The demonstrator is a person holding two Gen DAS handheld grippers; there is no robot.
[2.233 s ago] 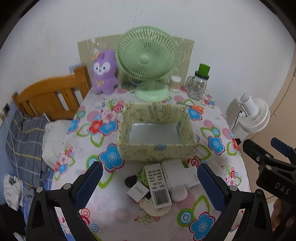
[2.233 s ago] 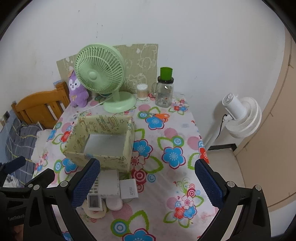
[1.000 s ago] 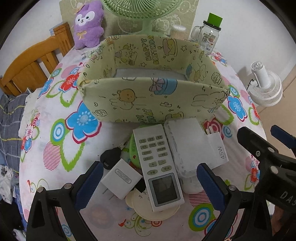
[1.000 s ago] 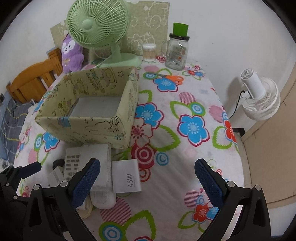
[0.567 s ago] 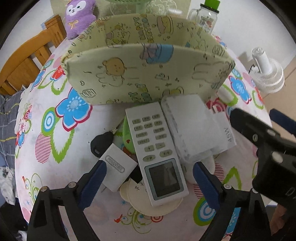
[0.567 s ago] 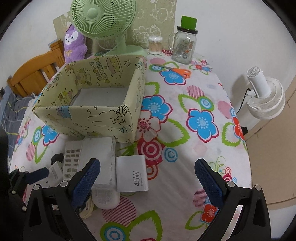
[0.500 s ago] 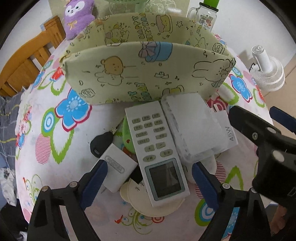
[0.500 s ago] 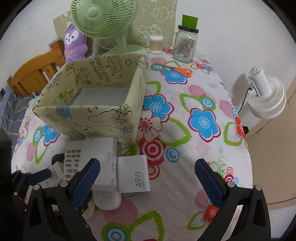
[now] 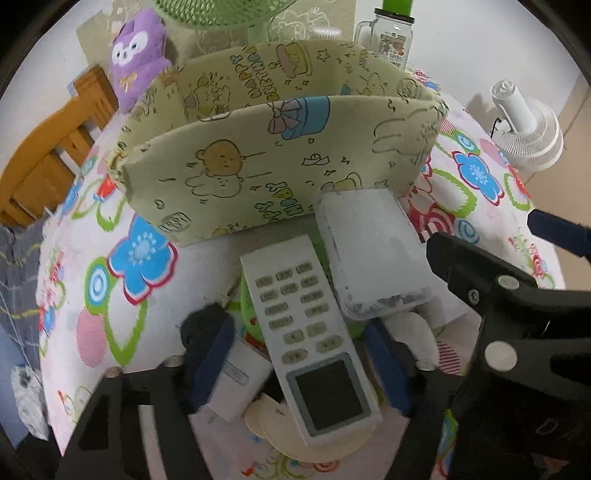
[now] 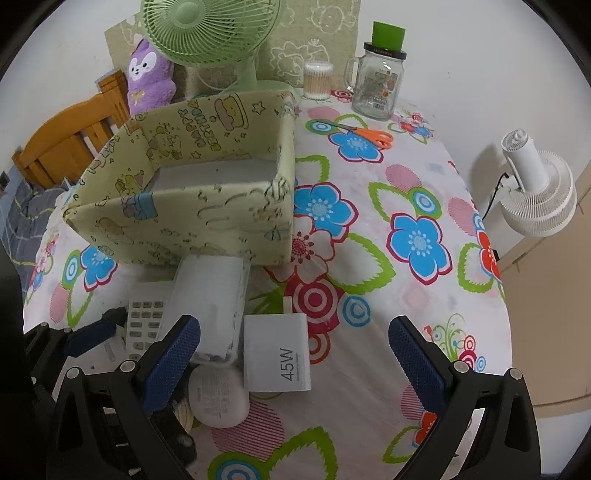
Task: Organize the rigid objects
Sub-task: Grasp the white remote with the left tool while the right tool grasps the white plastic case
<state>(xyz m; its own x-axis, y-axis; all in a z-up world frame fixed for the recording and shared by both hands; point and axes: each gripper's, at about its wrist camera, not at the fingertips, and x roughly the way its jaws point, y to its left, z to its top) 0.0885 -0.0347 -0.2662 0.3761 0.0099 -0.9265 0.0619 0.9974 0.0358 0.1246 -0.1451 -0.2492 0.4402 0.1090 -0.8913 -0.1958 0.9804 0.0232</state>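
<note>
A white remote control lies in a pile in front of a yellow cartoon-print box. My left gripper straddles the remote, with its blue pads close on either side; whether they touch it I cannot tell. Beside the remote lie a white plastic case, a small white charger and a black key fob. My right gripper is open and empty above a white 45W charger and a white oval case. The box is empty inside.
A green desk fan, a purple plush, a cotton-swab jar, a glass jar with green lid and orange scissors stand at the table's back. A white floor fan is off the right edge. A wooden headboard is left.
My left gripper has dropped onto the pile and its jaws have narrowed around the remote. The right gripper has moved lower and closer to the 45W charger.
</note>
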